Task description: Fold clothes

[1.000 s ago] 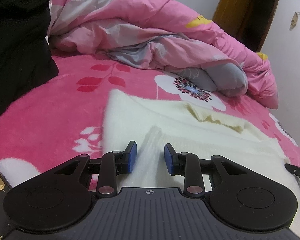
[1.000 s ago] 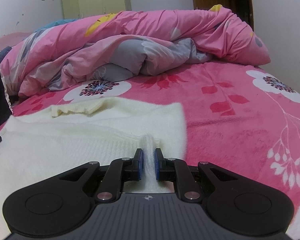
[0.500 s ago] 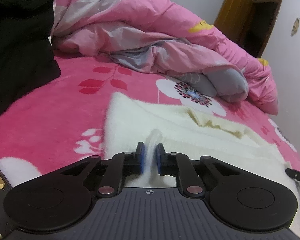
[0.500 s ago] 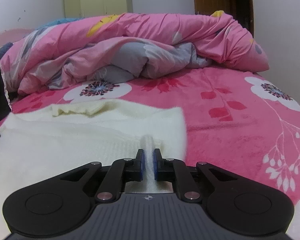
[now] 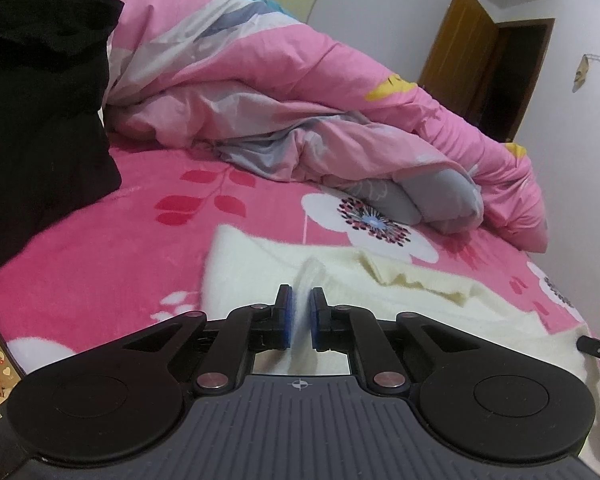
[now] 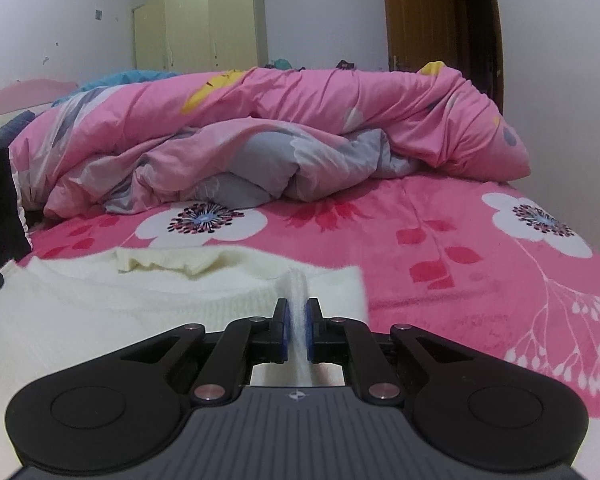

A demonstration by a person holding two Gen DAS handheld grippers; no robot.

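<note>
One cream sweater (image 5: 440, 312) is lying flat on the near part of the bed (image 5: 100, 264). Two tools are gripping it: the left tool (image 5: 299, 304) is pinching its near left edge, the right tool (image 6: 297, 312) its near right edge. One bunched pink duvet (image 6: 284, 140) is lying at the far side.

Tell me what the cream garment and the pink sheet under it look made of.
Cream sweater: looks like a soft knit, wool or acrylic; ribbed stitches and a fuzzy surface show. Pink floral sheet: likely plush fleece or flannel, matte with a short nap. The exact fibre of both is unclear.
</note>
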